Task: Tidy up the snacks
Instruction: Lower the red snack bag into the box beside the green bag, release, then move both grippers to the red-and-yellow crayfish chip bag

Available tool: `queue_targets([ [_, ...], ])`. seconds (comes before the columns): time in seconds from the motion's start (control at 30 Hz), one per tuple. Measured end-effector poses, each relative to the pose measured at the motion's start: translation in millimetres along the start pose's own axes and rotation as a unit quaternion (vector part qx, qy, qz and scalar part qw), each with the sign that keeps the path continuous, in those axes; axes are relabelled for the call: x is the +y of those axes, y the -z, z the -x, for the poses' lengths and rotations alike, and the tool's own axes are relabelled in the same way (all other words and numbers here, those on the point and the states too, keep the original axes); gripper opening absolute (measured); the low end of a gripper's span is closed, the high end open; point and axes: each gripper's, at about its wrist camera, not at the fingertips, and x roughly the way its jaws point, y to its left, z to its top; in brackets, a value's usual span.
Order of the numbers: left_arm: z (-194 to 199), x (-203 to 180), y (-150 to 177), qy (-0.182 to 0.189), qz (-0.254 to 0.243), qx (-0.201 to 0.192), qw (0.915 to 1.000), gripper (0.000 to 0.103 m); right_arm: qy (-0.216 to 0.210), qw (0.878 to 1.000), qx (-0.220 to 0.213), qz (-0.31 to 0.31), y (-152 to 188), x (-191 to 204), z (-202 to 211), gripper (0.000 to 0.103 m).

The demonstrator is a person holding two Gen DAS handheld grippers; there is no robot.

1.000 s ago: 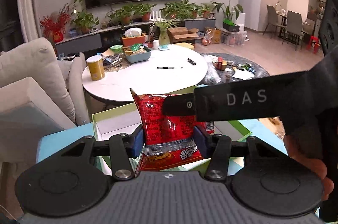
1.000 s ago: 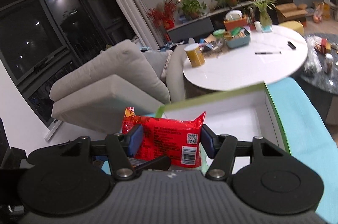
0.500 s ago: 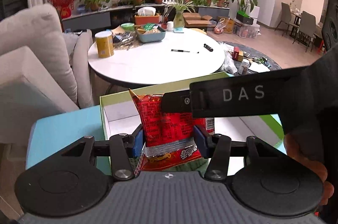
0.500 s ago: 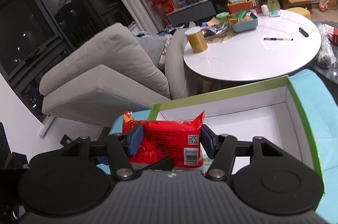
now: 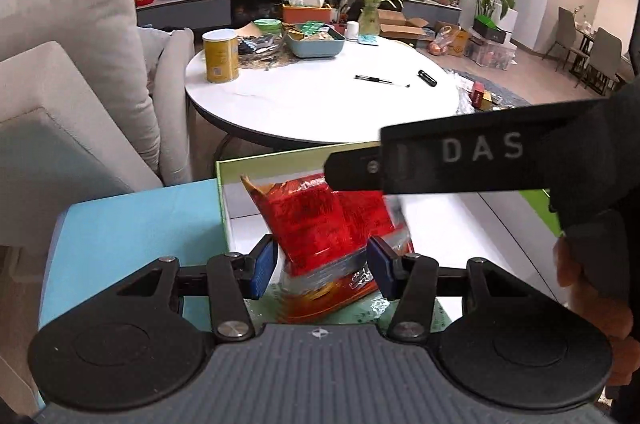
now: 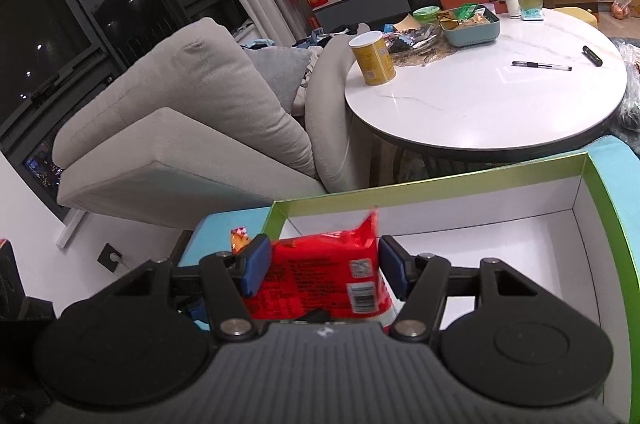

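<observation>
A grey sofa and a round white table filled the room behind a low blue surface. On that surface sat an open green-rimmed box with a white interior. Above the box's near left corner, the left gripper was clamped on a red snack packet, its blue pads pressed into the packet's crimped lower part. The right gripper was closed on the same red packet from the other side, barcode facing its camera. A yellow canister and a pen lay on the table.
</observation>
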Motion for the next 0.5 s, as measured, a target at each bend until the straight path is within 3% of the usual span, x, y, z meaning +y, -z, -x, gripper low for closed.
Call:
queue_targets([
  [0.5,20,-3,-4,-0.014,-0.009,-0.017,0.9997,0.048,0.005,1.000,-0.004,0.005,-3,2,15,0.065],
])
